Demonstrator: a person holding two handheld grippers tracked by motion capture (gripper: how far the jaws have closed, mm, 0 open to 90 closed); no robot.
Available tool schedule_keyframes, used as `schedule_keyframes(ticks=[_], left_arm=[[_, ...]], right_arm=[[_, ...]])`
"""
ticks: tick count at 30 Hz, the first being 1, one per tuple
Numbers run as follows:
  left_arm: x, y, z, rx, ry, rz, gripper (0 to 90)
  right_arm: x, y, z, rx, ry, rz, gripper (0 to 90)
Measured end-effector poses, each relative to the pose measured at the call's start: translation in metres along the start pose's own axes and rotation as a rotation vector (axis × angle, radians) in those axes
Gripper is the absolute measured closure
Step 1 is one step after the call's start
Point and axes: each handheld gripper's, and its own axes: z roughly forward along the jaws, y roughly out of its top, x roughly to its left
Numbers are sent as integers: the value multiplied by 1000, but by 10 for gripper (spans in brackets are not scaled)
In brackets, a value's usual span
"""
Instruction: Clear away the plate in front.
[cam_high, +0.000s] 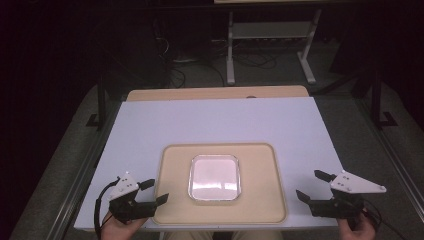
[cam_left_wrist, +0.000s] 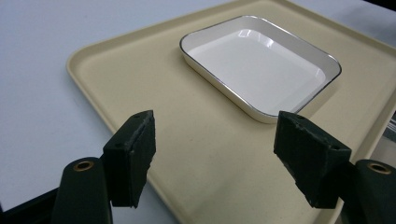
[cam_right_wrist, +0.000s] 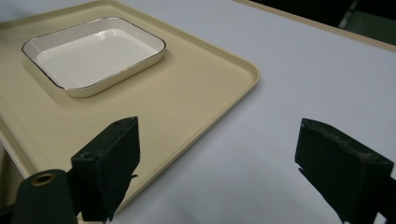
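Here both tongs, left tongs (cam_high: 154, 192) and right tongs (cam_high: 310, 186), gape wide and empty beside the tray (cam_high: 172, 210) edges.

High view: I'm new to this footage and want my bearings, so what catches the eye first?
A white dish sits empty in the middle of a beige tray on the pale table. The left gripper is at the tray's near left corner with its jaws open and nothing between them; the right gripper rests open on the table to the tray's right.
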Motion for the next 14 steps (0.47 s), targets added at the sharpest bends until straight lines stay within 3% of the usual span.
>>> schedule_keyframes(ticks=[14], left_arm=[[2, -1, 2, -5, -2, -12, 291]], right_arm=[[3, 2, 3, 9, 19, -12, 130]])
